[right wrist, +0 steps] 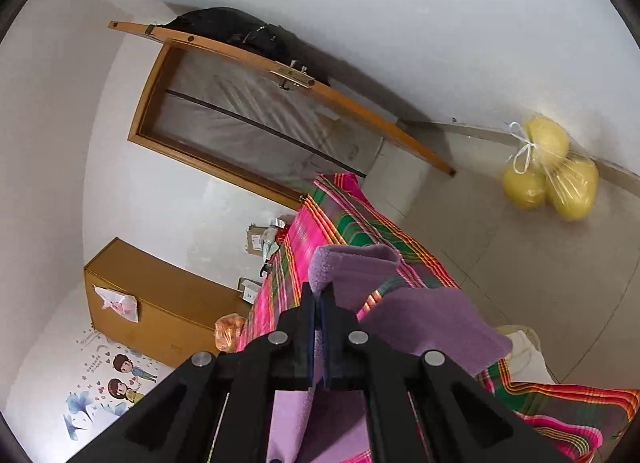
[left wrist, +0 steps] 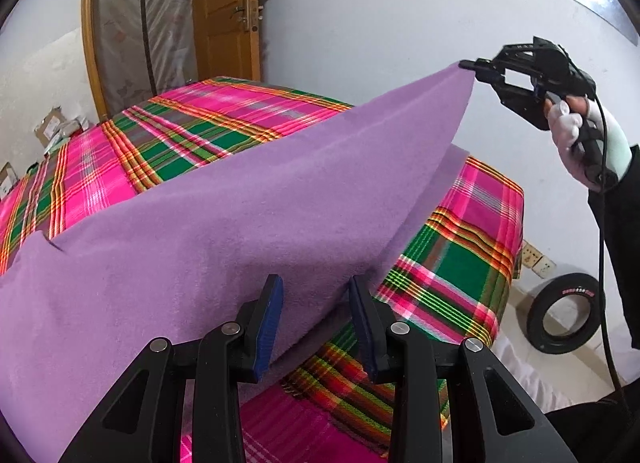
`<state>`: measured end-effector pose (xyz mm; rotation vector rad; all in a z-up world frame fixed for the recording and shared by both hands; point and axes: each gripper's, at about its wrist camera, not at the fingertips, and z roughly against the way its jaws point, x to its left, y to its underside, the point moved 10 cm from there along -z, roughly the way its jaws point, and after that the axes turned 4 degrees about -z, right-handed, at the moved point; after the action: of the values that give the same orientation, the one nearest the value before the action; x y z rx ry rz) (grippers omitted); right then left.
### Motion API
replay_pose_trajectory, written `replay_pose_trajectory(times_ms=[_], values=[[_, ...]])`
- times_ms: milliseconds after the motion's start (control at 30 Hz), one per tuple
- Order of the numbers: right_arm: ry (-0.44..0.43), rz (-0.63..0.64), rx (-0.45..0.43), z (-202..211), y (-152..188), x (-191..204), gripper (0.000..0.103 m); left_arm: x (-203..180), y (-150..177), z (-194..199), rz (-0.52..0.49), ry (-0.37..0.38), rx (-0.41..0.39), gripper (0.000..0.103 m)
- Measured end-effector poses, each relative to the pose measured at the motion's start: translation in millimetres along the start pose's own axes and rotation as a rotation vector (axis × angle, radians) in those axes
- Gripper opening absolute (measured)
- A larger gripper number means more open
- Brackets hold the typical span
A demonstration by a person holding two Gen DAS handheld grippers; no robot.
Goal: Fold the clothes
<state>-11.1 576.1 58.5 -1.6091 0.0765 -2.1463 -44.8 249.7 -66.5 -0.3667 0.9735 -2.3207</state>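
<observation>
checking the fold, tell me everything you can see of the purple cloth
The purple cloth looks like soft, fuzzy fleece or terry, plain with no print. It is lifted in a slanted sheet over the plaid cover, with a lower layer still lying on it. The right gripper pinches its raised far corner; in the right wrist view its jaws are shut on the edge. The left gripper has open jaws straddling the near edge.

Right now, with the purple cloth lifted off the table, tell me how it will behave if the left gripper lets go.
The purple cloth looks floppy: it sags between the right gripper and left gripper. Released, that side would probably collapse onto the plaid table cover. Its fuzzy nap likely resists slipping.
</observation>
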Motion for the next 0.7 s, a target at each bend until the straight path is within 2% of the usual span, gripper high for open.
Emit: replay_pose_trajectory(times_ms=[167, 233, 333, 533, 700], values=[[0.017, -0.004, -0.001, 4, 2, -8, 0.003, -8, 2, -1, -0.045, -0.011, 0.003, 0.033], [0.023, -0.006, -0.002, 6, 3, -11, 0.003, -7, 1, -2, -0.045, -0.02, 0.001, 0.011], [0.033, -0.008, -0.003, 8, 4, -15, 0.003, -6, -3, 2, -0.04, -0.021, -0.018, 0.004], [0.053, -0.013, -0.005, 13, 6, -24, 0.003, -13, -13, 21, -0.049, 0.01, -0.08, 0.003], [0.156, -0.095, 0.058, -4, 22, -86, 0.003, -15, 3, -4, -0.007, 0.092, 0.007, 0.003]])
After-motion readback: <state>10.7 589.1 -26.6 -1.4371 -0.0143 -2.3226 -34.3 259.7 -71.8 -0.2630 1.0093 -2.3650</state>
